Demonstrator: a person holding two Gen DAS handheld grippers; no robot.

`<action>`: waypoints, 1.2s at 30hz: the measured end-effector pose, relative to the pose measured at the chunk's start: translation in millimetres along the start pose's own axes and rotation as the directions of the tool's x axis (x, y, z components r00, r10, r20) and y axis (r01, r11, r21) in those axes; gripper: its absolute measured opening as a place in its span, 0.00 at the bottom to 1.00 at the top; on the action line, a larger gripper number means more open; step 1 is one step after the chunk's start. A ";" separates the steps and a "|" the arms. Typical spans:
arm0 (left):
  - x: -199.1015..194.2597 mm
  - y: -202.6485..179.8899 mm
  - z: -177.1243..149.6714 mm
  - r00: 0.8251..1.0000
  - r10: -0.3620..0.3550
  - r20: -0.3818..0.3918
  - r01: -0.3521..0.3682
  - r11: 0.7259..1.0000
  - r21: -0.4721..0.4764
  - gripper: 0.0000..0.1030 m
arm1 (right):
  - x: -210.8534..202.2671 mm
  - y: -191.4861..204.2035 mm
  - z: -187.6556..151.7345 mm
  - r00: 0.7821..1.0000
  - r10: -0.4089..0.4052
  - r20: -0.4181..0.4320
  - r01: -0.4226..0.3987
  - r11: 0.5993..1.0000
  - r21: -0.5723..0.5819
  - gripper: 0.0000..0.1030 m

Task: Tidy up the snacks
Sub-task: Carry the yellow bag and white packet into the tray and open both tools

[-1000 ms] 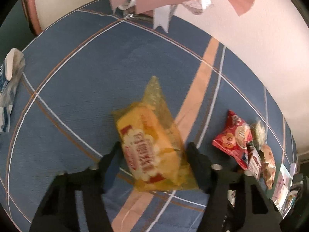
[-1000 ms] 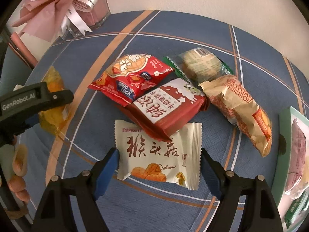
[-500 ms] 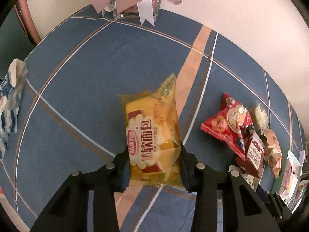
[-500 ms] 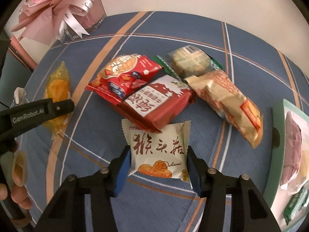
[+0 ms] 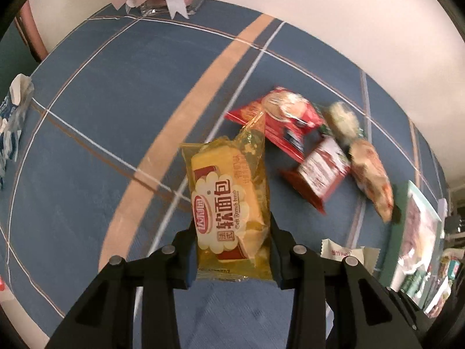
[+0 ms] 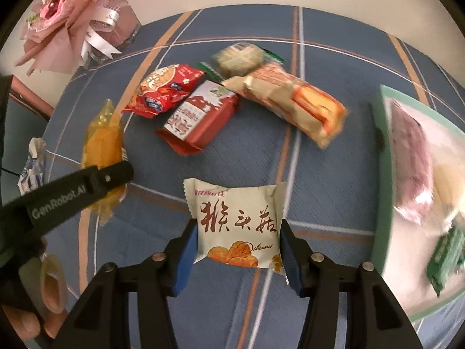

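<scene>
My left gripper [image 5: 232, 250] is shut on a yellow soft-bread packet [image 5: 229, 203] and holds it above the blue striped cloth; the packet also shows in the right wrist view [image 6: 101, 145]. My right gripper [image 6: 237, 250] is shut on a cream biscuit packet [image 6: 237, 224], lifted off the cloth. A red snack bag [image 6: 165, 90], a dark red packet [image 6: 197, 119], a green-edged round cake [image 6: 238, 56] and a tan bread packet [image 6: 293, 107] lie grouped on the cloth. A green tray [image 6: 380, 174] at the right holds several snacks.
A pink bouquet in a glass vase [image 6: 96, 26] stands at the far left corner. A blue-and-white wrapper [image 5: 11, 125] lies at the table's left edge. A white wall runs behind the table.
Both grippers have closed on their packets and lifted them. The left gripper has swung right with the yellow packet, toward the snack pile and tray. The right gripper has moved right, closer to the tray.
</scene>
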State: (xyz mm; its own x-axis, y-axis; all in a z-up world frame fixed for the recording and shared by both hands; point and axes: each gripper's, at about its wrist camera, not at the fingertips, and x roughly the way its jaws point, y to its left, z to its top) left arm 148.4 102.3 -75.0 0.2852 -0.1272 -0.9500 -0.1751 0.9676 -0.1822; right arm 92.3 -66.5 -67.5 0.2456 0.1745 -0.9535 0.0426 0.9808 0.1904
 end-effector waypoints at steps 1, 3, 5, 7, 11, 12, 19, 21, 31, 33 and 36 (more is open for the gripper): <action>-4.1 -3.0 -2.9 1.000 -0.001 0.006 0.001 1.000 0.002 0.39 | -4.0 -3.6 -2.9 1.000 0.004 0.001 -0.004 1.000 0.009 0.54; -14.2 -5.8 -8.0 1.000 -0.001 0.026 0.001 1.000 0.003 0.39 | -14.3 -10.2 -9.1 1.000 0.014 0.009 -0.014 1.000 0.022 0.54; -24.0 -11.9 -14.3 0.999 -0.008 0.043 0.008 1.000 0.002 0.39 | -28.4 -16.1 -14.3 0.999 0.007 0.034 -0.008 1.000 0.019 0.54; -37.8 -17.2 -20.2 0.997 -0.032 0.065 0.031 0.999 0.007 0.39 | -40.4 -19.3 -17.1 0.998 -0.007 0.061 0.006 1.000 0.014 0.54; -59.5 -34.2 -24.7 0.991 -0.050 0.120 0.047 0.998 0.034 0.39 | -72.1 -34.6 -26.9 0.992 -0.014 0.128 0.011 1.000 0.026 0.54; -64.6 -37.9 -26.9 0.990 -0.055 0.133 0.050 0.998 0.044 0.39 | -75.5 -31.8 -25.6 0.990 -0.020 0.141 0.016 0.999 0.029 0.54; -100.5 -70.4 -49.3 0.976 -0.095 0.196 0.072 0.990 0.118 0.39 | -109.7 -46.4 -27.5 0.971 -0.071 0.226 0.056 0.996 0.073 0.54; -107.3 -79.8 -56.3 0.973 -0.111 0.204 0.085 0.988 0.132 0.39 | -114.8 -54.1 -30.0 0.968 -0.092 0.234 0.073 0.993 0.089 0.54; -99.7 -133.5 -85.1 0.974 -0.143 0.176 0.103 0.971 0.217 0.39 | -119.0 -124.3 -33.1 0.953 -0.208 0.220 0.160 0.963 0.217 0.55; -95.2 -149.8 -92.3 0.976 -0.141 0.165 0.094 0.960 0.265 0.39 | -114.7 -150.8 -33.4 0.953 -0.238 0.189 0.179 0.942 0.283 0.55; -84.8 -174.4 -102.7 0.980 -0.155 0.124 0.106 0.937 0.333 0.39 | -109.7 -187.7 -36.9 0.958 -0.243 0.151 0.172 0.911 0.374 0.55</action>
State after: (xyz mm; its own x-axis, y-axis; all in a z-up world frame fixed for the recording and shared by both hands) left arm 58.0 -78.1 11.3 0.4238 -0.2477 -0.8712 0.1802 0.9657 -0.1869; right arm 21.6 -266.5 -7.2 0.3711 -0.0842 -0.9248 0.4437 0.8909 0.0969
